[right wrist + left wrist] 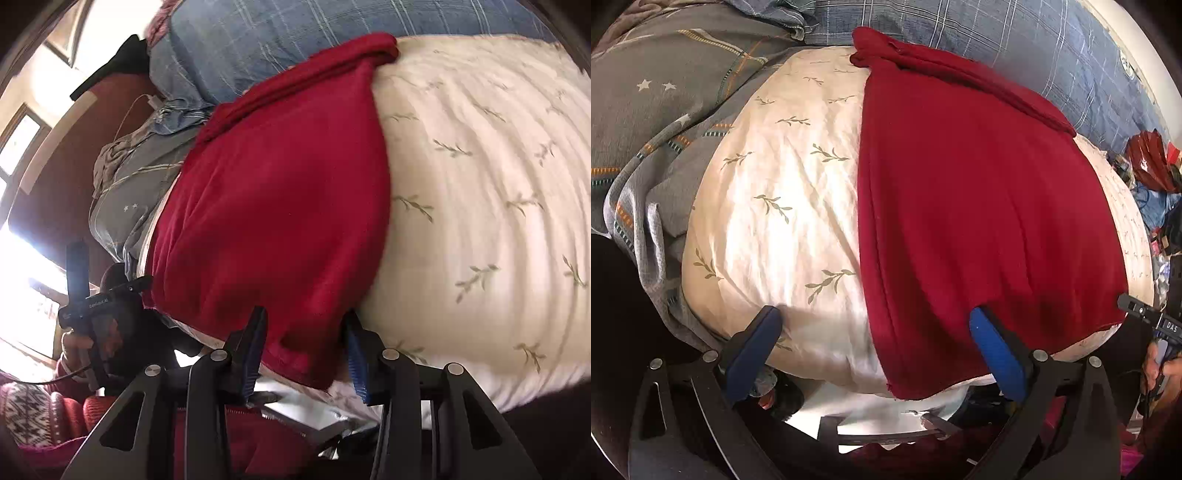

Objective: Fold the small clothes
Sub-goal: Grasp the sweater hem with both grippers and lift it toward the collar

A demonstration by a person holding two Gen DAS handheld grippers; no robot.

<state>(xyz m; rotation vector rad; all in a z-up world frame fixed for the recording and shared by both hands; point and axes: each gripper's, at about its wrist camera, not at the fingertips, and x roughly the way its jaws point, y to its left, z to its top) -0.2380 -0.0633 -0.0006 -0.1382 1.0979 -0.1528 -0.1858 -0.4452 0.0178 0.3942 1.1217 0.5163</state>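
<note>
Right claw [304, 354] parted, red garment [273, 206] hem between, seemingly ungripped; left claw [882, 354] wide open.

We held the left gripper [875, 343] tilted steeply downward, its blue-padded fingers [753, 350] spread wide with nothing pinched between them. We held the right gripper [303, 354] angled downward too, its jaws partly apart, the blue pads [255, 350] standing either side of a cloth edge without visibly pressing it. From the right wrist view, our left hand [86, 341] showed wrapped around the black handle of its gripper. From the left wrist view, our right hand [1161, 363] showed at the frame's edge, gripping its handle.
</note>
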